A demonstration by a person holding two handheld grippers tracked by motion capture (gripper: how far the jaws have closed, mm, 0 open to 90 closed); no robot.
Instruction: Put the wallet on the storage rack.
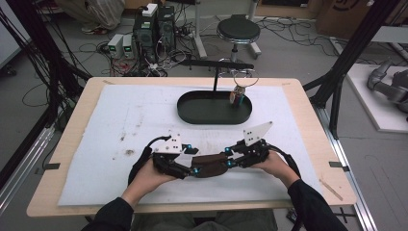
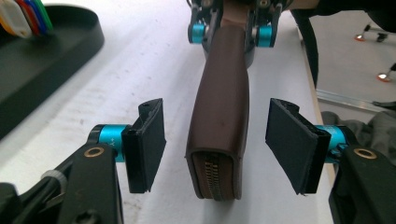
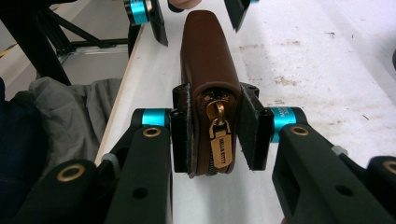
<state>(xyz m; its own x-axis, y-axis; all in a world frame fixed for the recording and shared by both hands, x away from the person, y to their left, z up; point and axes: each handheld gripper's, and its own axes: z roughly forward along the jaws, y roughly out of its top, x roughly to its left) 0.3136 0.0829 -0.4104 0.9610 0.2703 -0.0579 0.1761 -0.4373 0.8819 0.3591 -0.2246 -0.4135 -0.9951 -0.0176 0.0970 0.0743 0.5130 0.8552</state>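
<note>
With the pouch (image 3: 208,88) clamped at its zip end by the right gripper (image 3: 215,135), the wide-open, empty left gripper (image 2: 219,149) is best closed squarely on the end at 9 o'clock.

Lab: PC towers (image 1: 154,29), floor cables (image 1: 288,33), rig frame (image 1: 356,48)

Brown pouch (image 3: 205,60) with gold zipper pull (image 3: 220,140); black tray (image 1: 192,113) on white mat (image 1: 120,125).

the gold zipper pull (image 3: 219,147) at the near end of the brown zip wallet (image 3: 208,60) reads "hello kitty", in small capitals running lengthwise down the tab
</note>
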